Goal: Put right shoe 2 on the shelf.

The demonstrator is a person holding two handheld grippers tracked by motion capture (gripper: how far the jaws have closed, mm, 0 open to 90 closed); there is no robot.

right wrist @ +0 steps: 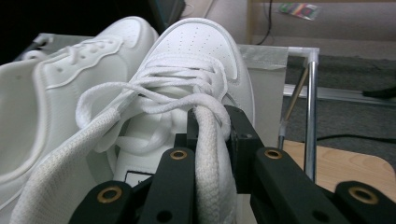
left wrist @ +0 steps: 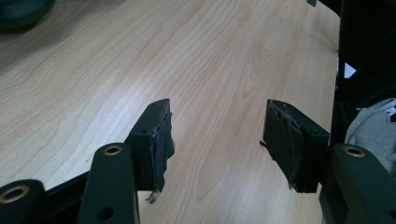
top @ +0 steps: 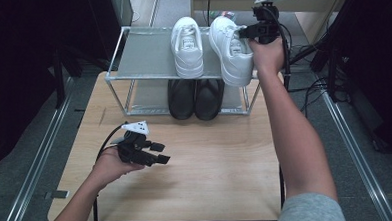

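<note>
While the right gripper (top: 247, 32) pinches the right white sneaker (top: 230, 50), its mate (top: 187, 46) rests left.
Left gripper (left wrist: 217, 135) fingers spread over the counter (top: 211, 165); black shoes (top: 195, 98) apparently sit on the rack (top: 141, 55)'s lower shelf.

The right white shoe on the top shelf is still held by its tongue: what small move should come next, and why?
Probably slide the right white shoe a little further onto the top shelf, then let go. The right gripper is clamped on its tongue, and the heel sticks out past the shelf's front edge, beside the left white shoe. The left gripper is open over the table.
</note>
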